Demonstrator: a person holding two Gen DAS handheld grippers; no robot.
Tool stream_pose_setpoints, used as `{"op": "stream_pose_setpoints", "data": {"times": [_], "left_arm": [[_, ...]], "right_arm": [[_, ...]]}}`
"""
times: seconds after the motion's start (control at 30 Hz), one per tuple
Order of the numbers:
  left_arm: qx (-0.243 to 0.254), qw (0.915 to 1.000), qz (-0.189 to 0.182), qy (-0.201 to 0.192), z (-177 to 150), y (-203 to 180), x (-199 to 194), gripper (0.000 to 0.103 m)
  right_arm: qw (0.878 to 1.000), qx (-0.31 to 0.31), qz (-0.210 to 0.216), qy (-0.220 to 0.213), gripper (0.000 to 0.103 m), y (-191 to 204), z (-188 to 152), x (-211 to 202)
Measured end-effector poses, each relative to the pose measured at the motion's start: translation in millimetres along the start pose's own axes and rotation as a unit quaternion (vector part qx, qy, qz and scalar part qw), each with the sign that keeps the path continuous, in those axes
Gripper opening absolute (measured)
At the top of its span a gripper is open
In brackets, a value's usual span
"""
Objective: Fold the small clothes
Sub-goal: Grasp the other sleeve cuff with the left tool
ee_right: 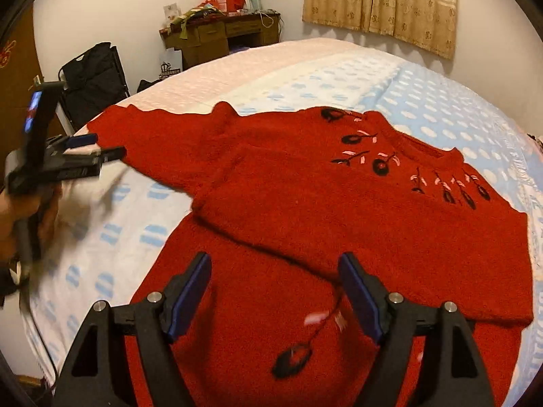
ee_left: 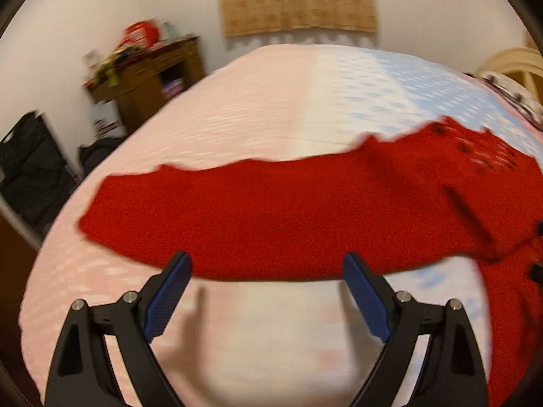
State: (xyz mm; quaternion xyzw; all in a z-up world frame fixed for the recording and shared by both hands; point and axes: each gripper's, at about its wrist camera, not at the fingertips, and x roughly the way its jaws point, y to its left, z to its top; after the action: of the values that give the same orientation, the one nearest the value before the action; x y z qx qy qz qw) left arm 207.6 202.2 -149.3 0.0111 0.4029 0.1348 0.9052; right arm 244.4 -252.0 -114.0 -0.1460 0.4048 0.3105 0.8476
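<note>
Bedroom, wide bed under a pink, white and blue patterned bedspread [ee_right: 305,78]. Left gripper [ee_left: 266,264] spread wide, gripping nothing, poised at near edge of outstretched sleeve. Right gripper [ee_right: 273,264] wide too, empty, above fuzzy red knitted sweater with black embroidered flowers [ee_right: 339,210], lying partly folded on bed.

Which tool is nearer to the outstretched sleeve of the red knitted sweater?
Left. The left tool is open right beside the sleeve end, apart from it. The right tool hovers open over the sweater's lower body, away from that sleeve.
</note>
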Motion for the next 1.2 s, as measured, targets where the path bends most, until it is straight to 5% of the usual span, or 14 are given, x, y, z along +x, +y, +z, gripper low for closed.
{"op": "stream_pose_setpoints", "data": {"times": [0.17, 0.37, 0.57, 0.73, 0.93, 0.97, 1.0, 1.07, 1.2], "left_arm": [[-0.102, 0.9942, 0.034, 0.010, 1.2, 87.1, 13.7, 0.093], [-0.231, 0.9726, 0.027, -0.008, 4.7, 156.9, 20.7, 0.091], [-0.318, 0.9476, -0.029, 0.004, 5.6, 173.5, 46.3, 0.087], [-0.301, 0.9537, -0.008, 0.001, 12.0, 157.1, 52.9, 0.085], [-0.289, 0.9571, -0.006, 0.014, 18.2, 155.6, 61.7, 0.036], [-0.294, 0.9555, -0.012, 0.015, 16.5, 157.2, 61.0, 0.014], [-0.310, 0.9500, -0.035, 0.017, 13.3, 161.1, 60.9, 0.005], [-0.336, 0.9395, -0.064, 0.012, 11.7, 164.6, 60.3, 0.005], [-0.337, 0.9391, -0.068, 0.008, 15.3, 159.7, 51.9, 0.005]], "right_arm": [[1.000, -0.015, 0.007, -0.001, 0.078, 9.2, -16.3, -18.6], [0.999, -0.042, -0.005, -0.013, 0.078, 22.8, -32.6, -35.4], [0.999, -0.044, -0.004, -0.021, 0.078, 22.2, -43.5, -46.1], [0.999, -0.021, -0.011, -0.022, 0.078, 8.5, -48.3, -52.0], [0.999, 0.008, -0.015, -0.030, 0.078, -5.9, -53.3, -59.0], [0.999, 0.010, -0.014, -0.031, 0.078, -7.6, -53.9, -59.5], [0.999, 0.013, -0.013, -0.031, 0.078, -9.4, -54.6, -59.8], [0.999, 0.021, -0.014, -0.034, 0.078, -13.3, -56.6, -61.4], [0.998, 0.036, -0.015, -0.040, 0.078, -21.3, -60.3, -65.2]]}}
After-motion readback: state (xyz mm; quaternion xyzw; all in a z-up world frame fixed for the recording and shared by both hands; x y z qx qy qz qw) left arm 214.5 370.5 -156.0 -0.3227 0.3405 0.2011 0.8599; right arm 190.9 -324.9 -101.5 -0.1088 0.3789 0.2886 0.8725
